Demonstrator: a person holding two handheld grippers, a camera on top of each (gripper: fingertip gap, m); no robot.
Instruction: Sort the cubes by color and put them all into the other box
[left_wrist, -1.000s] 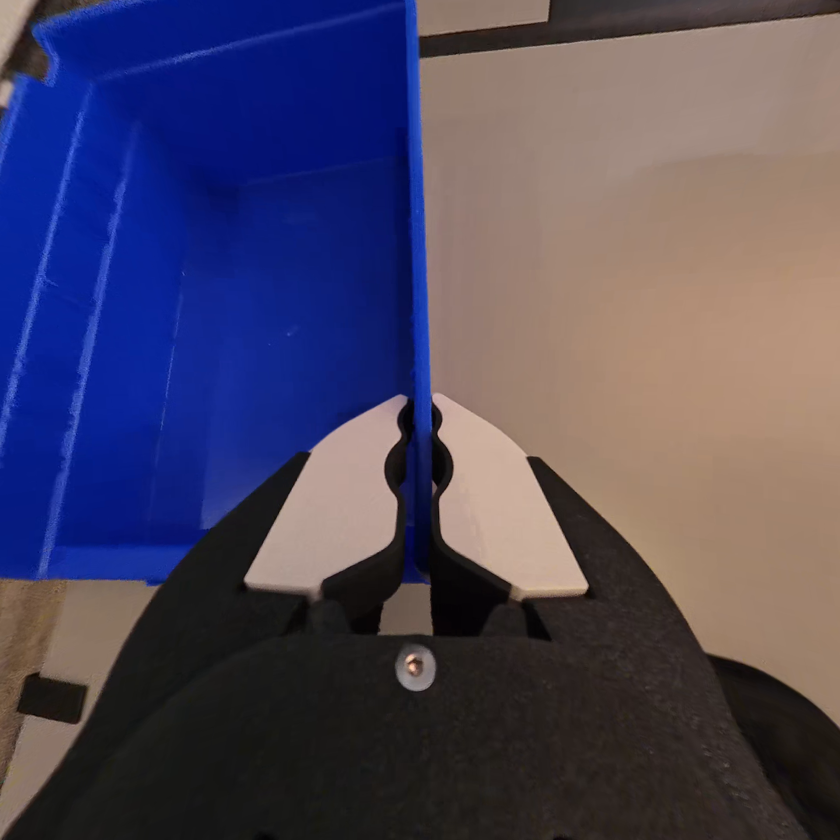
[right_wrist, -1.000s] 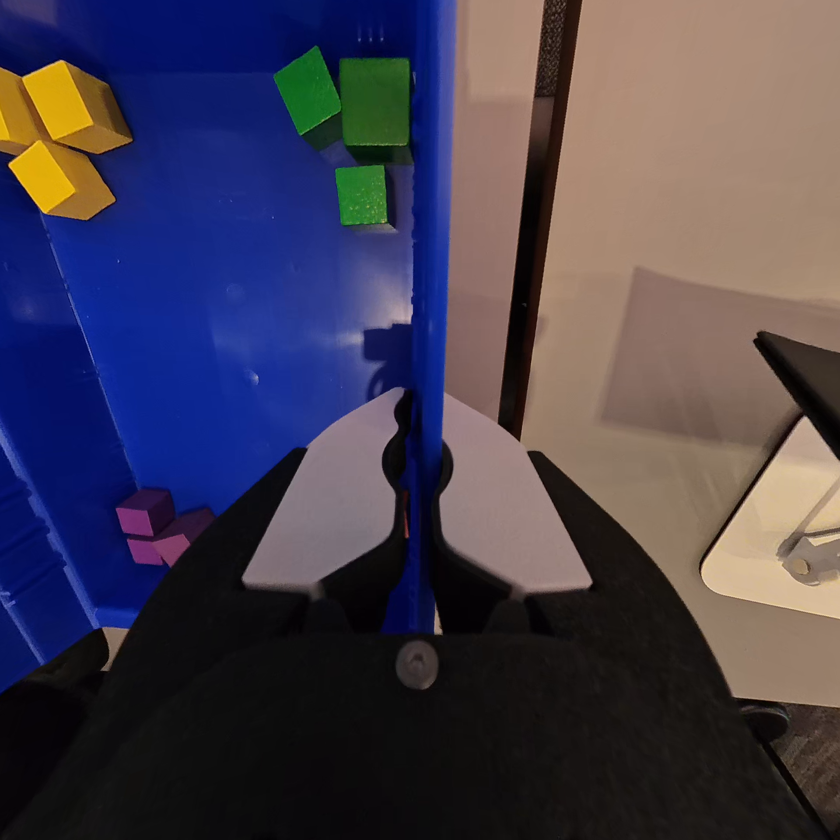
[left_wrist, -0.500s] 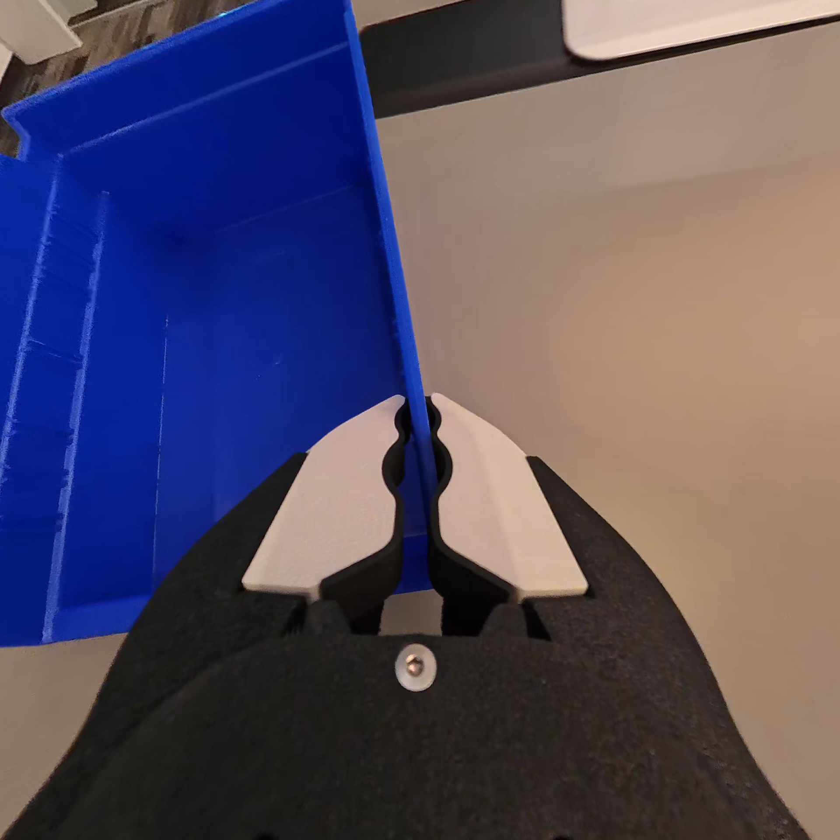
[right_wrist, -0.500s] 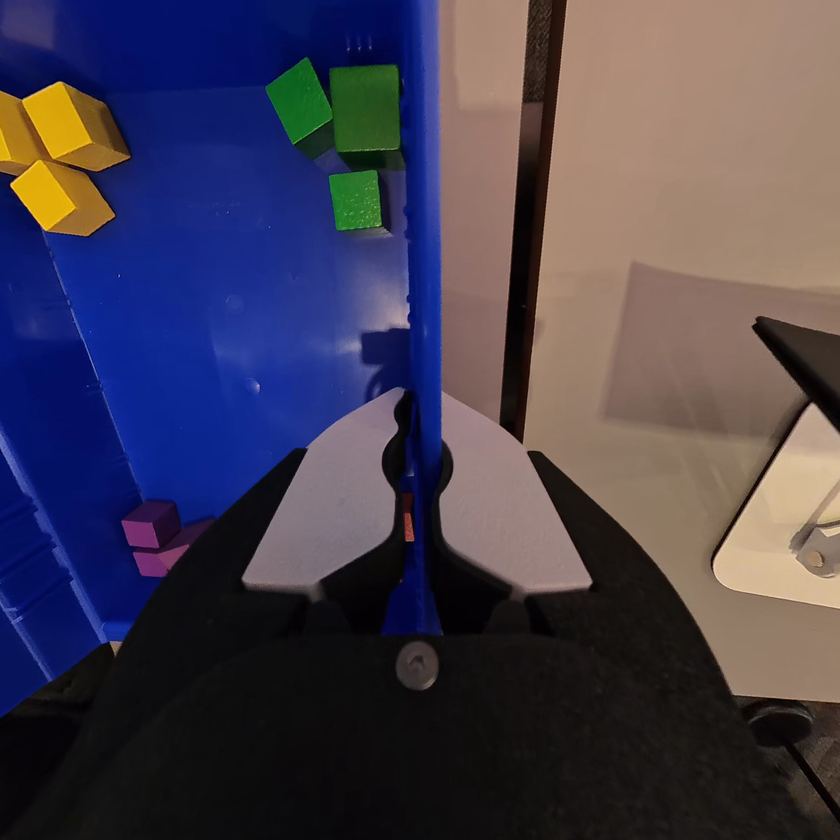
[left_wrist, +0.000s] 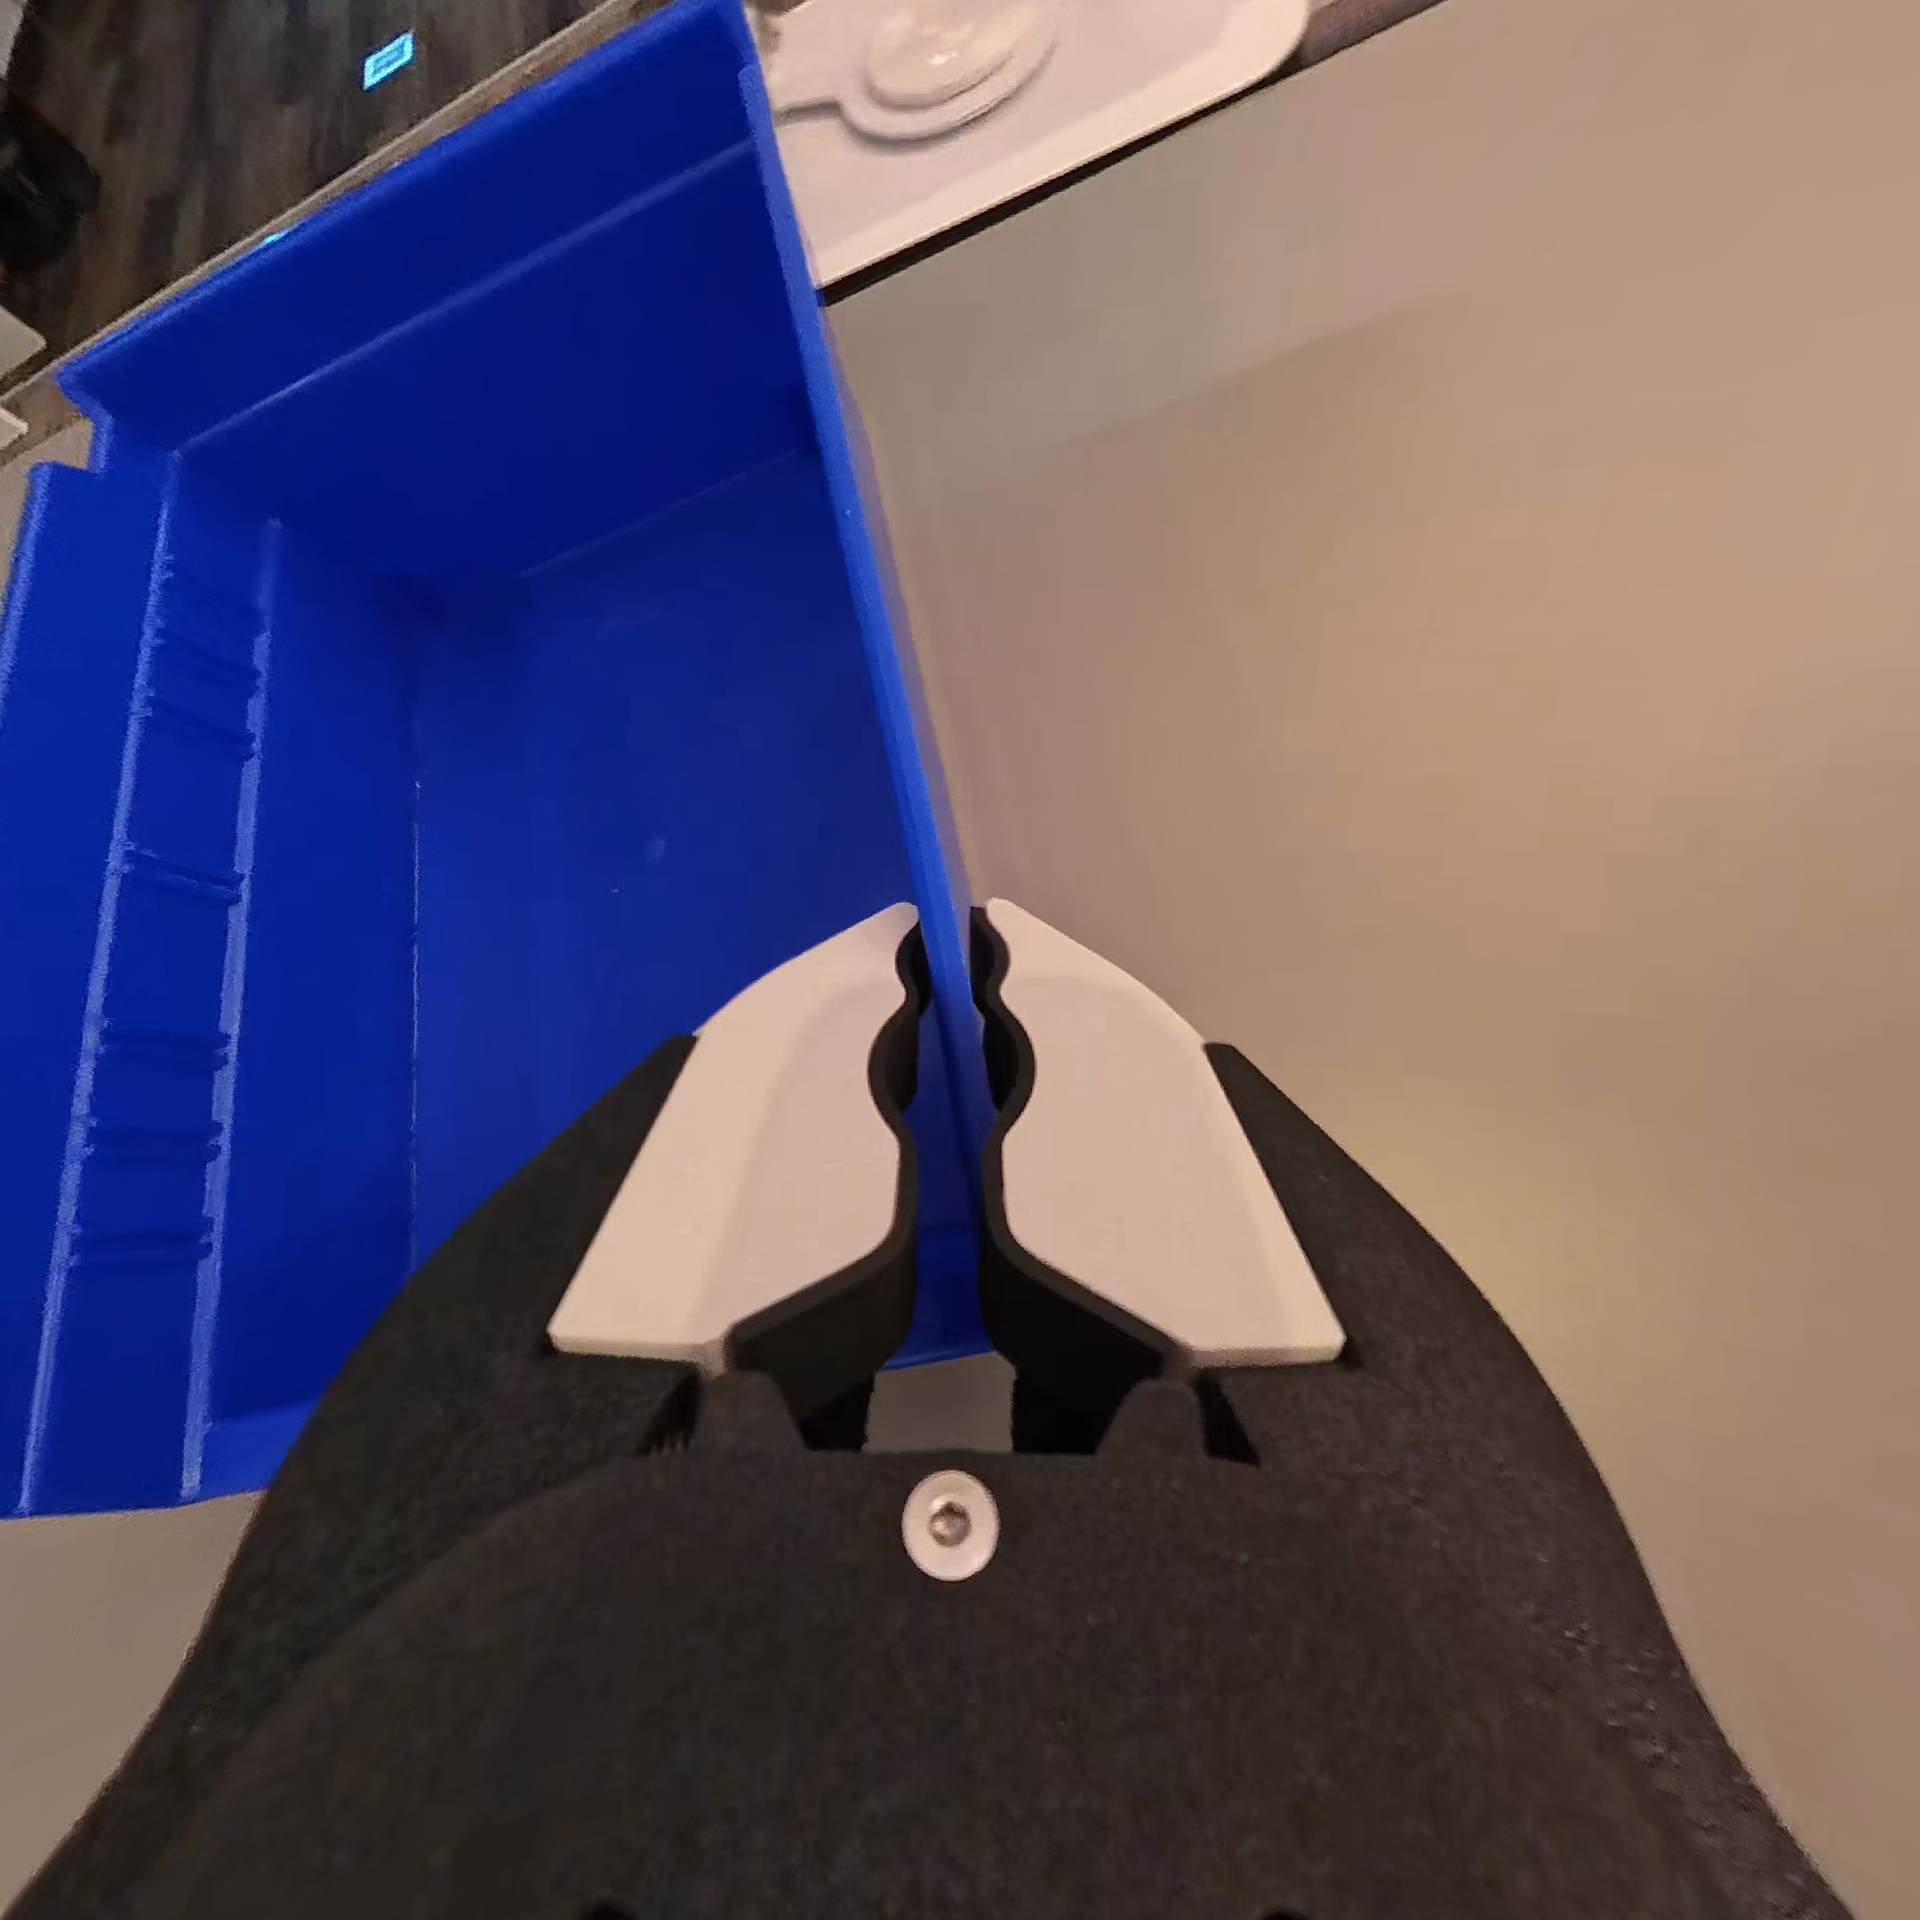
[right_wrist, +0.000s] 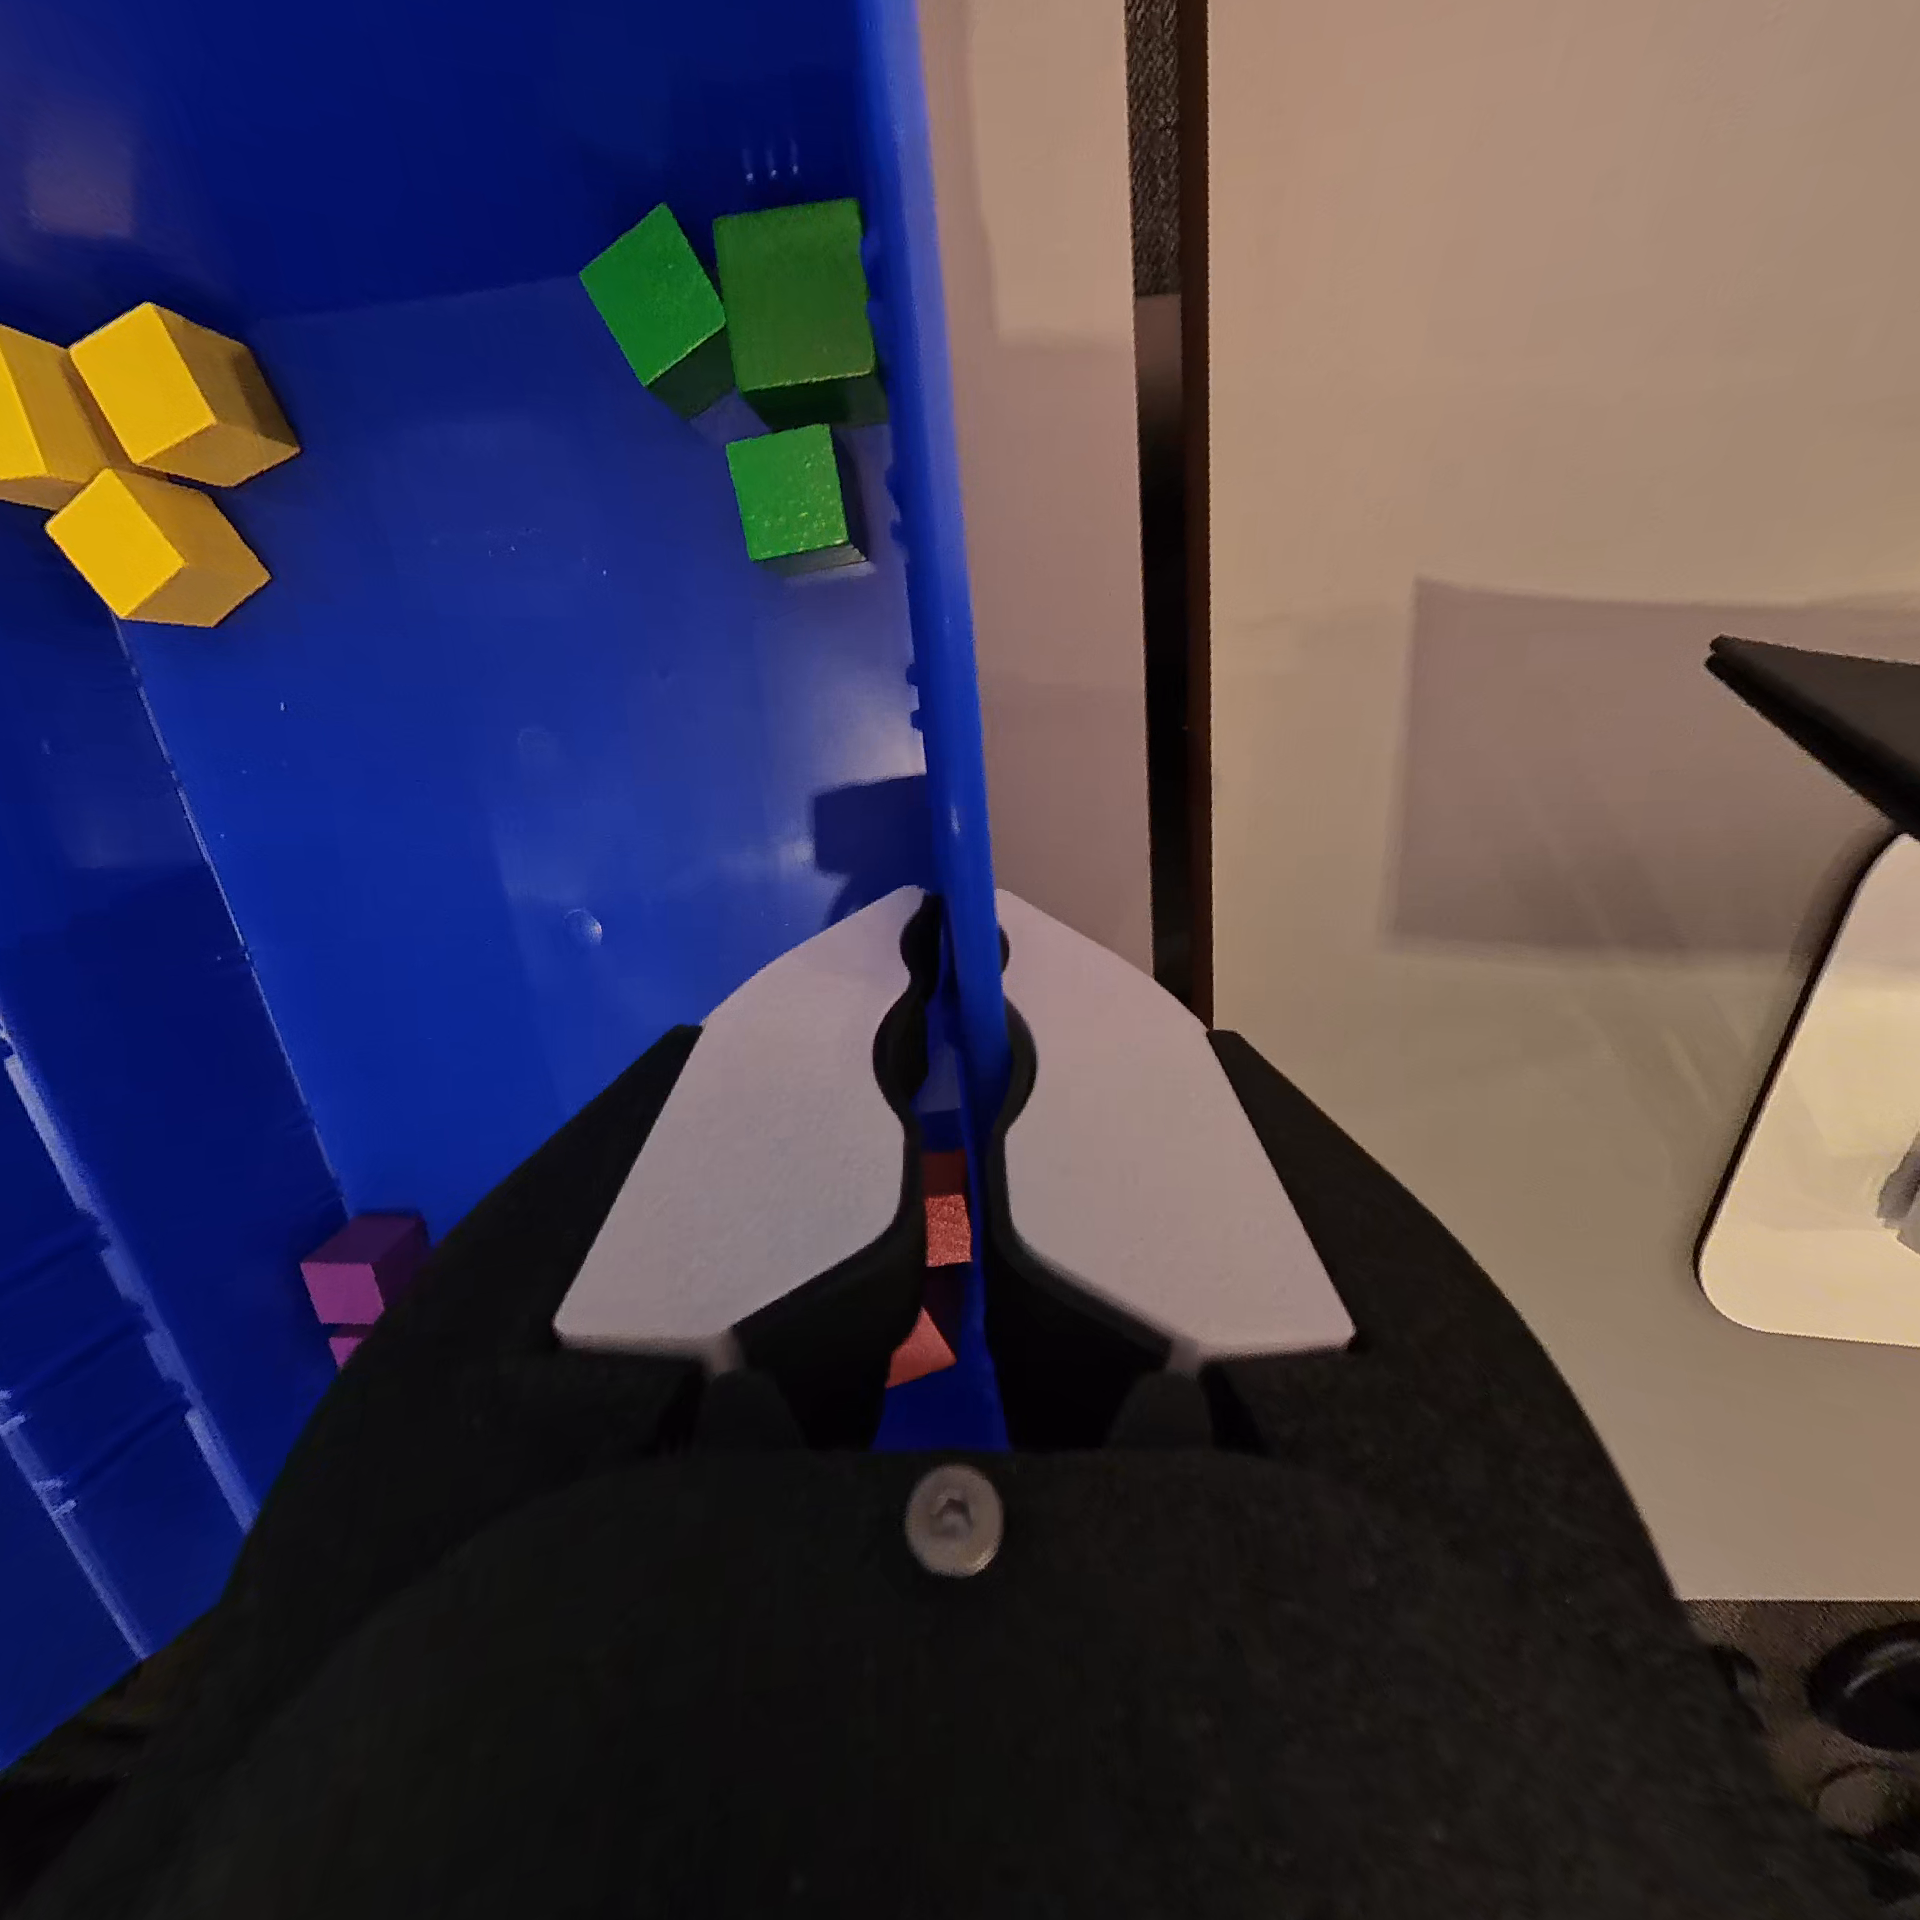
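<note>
In the left wrist view an empty blue box fills the left half. My left gripper is shut on its right wall. In the right wrist view a second blue box holds sorted cubes: three green cubes at the far right, yellow cubes at the far left, purple cubes near left, and red cubes seen between my fingers. My right gripper is shut on this box's right wall.
Both boxes are over a pale beige table. A white tray-like object lies beyond the table's far edge in the left wrist view. A white base with a black plate stands at the right in the right wrist view, past a dark seam.
The empty box in the left gripper has swung so its far end tilts left, and more of the room beyond shows. The box with cubes has shifted slightly; more red cube shows between the right fingers.
</note>
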